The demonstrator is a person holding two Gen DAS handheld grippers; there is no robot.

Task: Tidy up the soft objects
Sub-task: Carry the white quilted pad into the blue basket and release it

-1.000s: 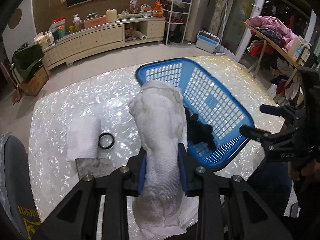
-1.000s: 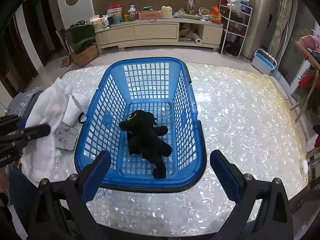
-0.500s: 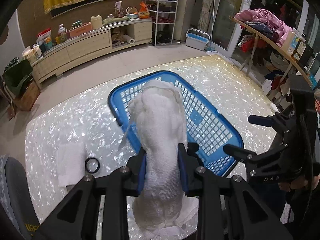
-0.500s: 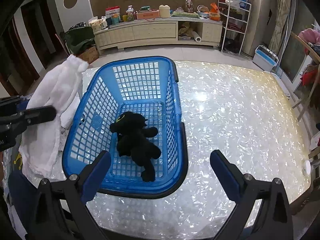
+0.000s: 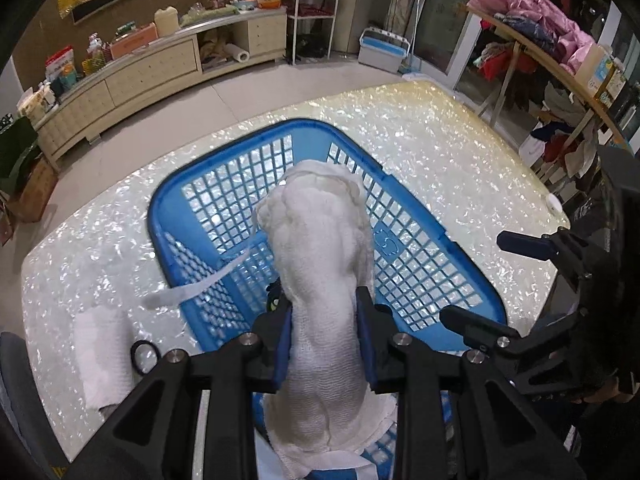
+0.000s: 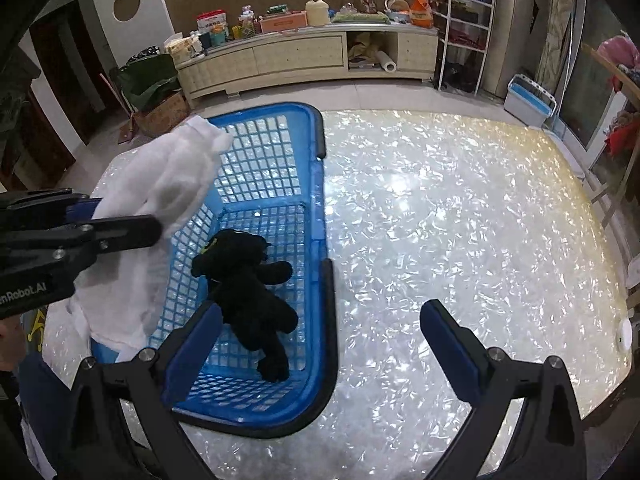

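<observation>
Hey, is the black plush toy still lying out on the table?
No, the black plush toy lies on the mesh floor inside the blue basket, not on the table.

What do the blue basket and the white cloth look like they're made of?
Blue basket: likely moulded plastic, glossy, with a rigid open grid of walls and floor. White cloth: apparently a woven cotton-like towel, matte, with a visible gauzy weave, bunching softly where the left tool pinches it.

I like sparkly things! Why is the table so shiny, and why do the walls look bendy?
Both wrist views: room lights glint off the pearly table, brightest patch beside the blue basket in the right view; the fisheye lens bends the cabinet and darkens the corners.
</observation>
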